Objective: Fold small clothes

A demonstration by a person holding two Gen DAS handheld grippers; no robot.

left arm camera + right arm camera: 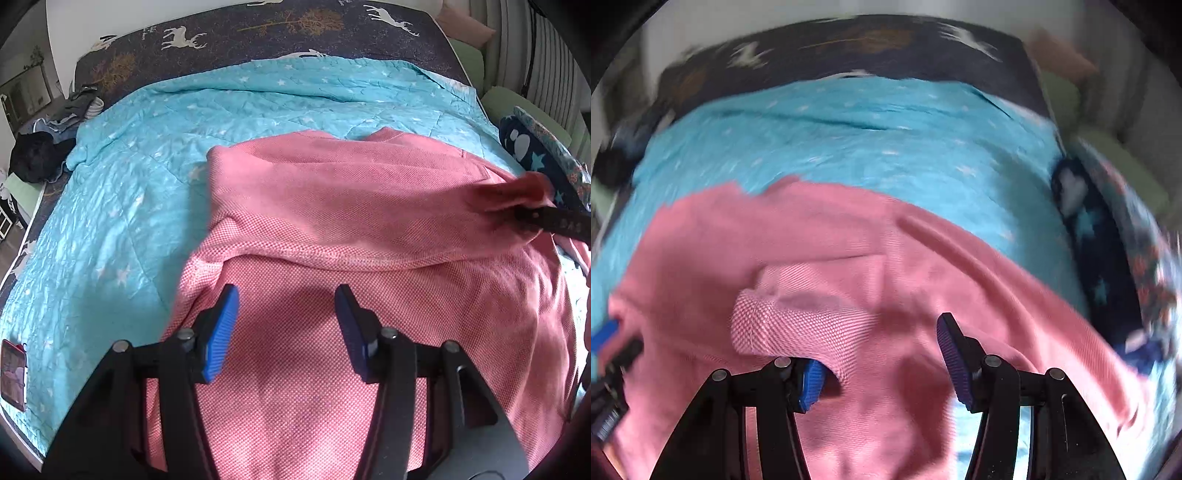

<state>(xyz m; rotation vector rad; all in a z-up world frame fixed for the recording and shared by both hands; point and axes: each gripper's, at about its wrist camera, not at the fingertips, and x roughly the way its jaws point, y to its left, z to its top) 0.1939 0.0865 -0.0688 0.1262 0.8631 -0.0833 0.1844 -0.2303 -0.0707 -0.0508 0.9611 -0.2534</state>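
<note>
Pink knit garment [332, 229] lies spread on the turquoise star-print quilt [147, 155] that covers the bed, its far part already doubled toward the near side so that a folded edge runs across it. Left hand-held gripper [286, 314] hangs over the near cloth with its blue pads apart and nothing between them — released, touching no fabric that I can make out. Right hand-held gripper [882, 354] also stands with its jaws apart; a lifted lump of the pink cloth sits over its left pad [812, 384], yet the pads are not pressed together, so I judge it is not clamped, though the blur in the right wrist view leaves some doubt. In the left wrist view a dark finger of the right tool [554, 221] shows at the garment's right edge, with a bunched bit of cloth blurred around it. Risk from here: that loose lump may snag on the pad and drag the layer askew, spoiling the fold line — and a one-sided pull could slide the whole garment over the slick quilt
</note>
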